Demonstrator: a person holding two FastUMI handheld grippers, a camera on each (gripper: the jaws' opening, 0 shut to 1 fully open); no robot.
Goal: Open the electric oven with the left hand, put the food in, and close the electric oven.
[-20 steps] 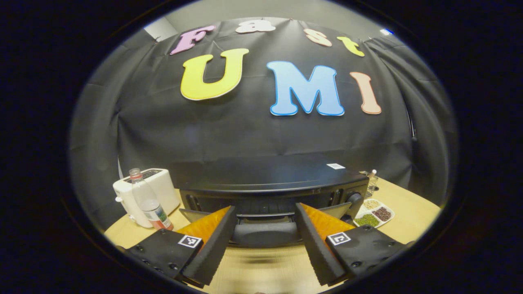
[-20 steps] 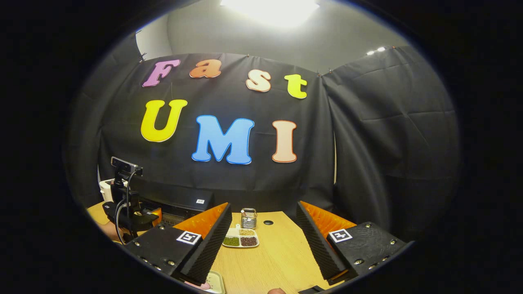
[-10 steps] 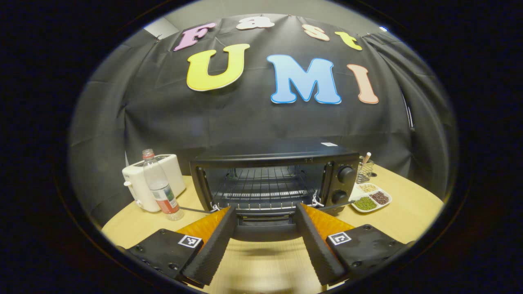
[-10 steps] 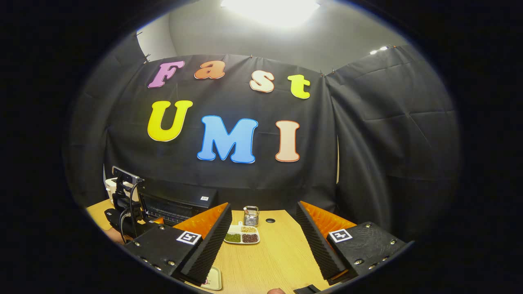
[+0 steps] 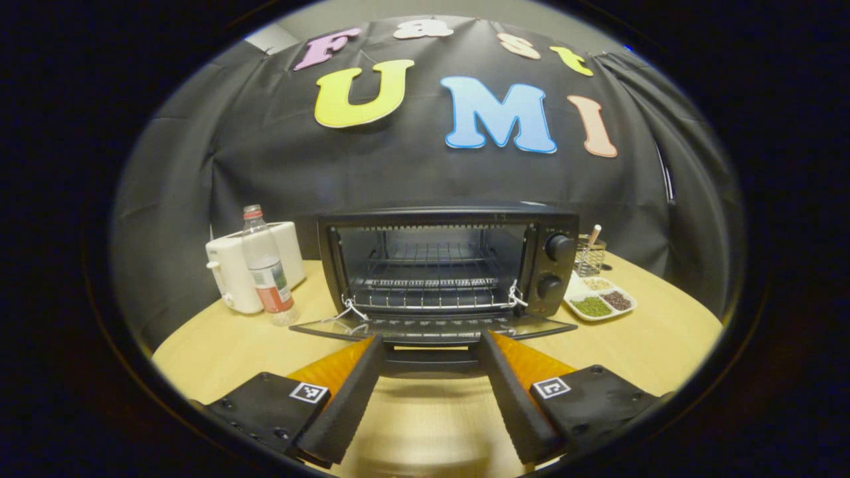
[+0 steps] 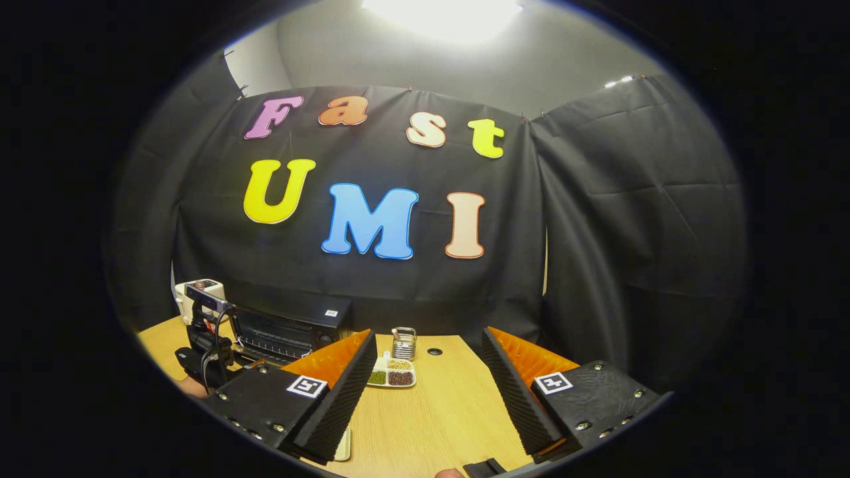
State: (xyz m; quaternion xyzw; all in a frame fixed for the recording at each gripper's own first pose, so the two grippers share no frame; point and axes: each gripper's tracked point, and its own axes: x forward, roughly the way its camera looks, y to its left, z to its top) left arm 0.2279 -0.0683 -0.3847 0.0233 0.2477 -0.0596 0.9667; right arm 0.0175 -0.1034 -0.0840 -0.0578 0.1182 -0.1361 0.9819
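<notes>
A pale wooden tabletop [image 5: 219, 345] fills the booth's floor of view, backed by black cloth. On it, at 12 o'clock in the left gripper view, stands the electric oven [image 5: 448, 262] with its door [image 5: 431, 326] dropped flat toward the camera, so the wire rack [image 5: 428, 282] inside is open to sight. The opening step looks done. The left gripper [image 5: 428, 392] sits low in front of the door, its fingers spread wide with the door's handle [image 5: 430, 357] lying between them; whether either finger touches the handle cannot be told.

Left of the oven, at about 9 o'clock, a white toaster [image 5: 232, 265] and a plastic bottle [image 5: 265, 272] stand just beside each other. At 3 o'clock lie a divided dish of beans [image 5: 597, 302] and a wire holder [image 5: 588, 255].

In the right gripper view the right gripper [image 6: 428, 398] hangs over bare tabletop with fingers wide and nothing between them, so putting the food in and closing the door both remain. A pale tray edge [image 6: 344, 445] peeks out at 7 o'clock under the near finger; it may carry the food, but it is mostly covered and its contents cannot be made out. A dark object [image 6: 488, 468] at 6 o'clock is cut off. The oven's floor, behind the rack, is too dim to read.
</notes>
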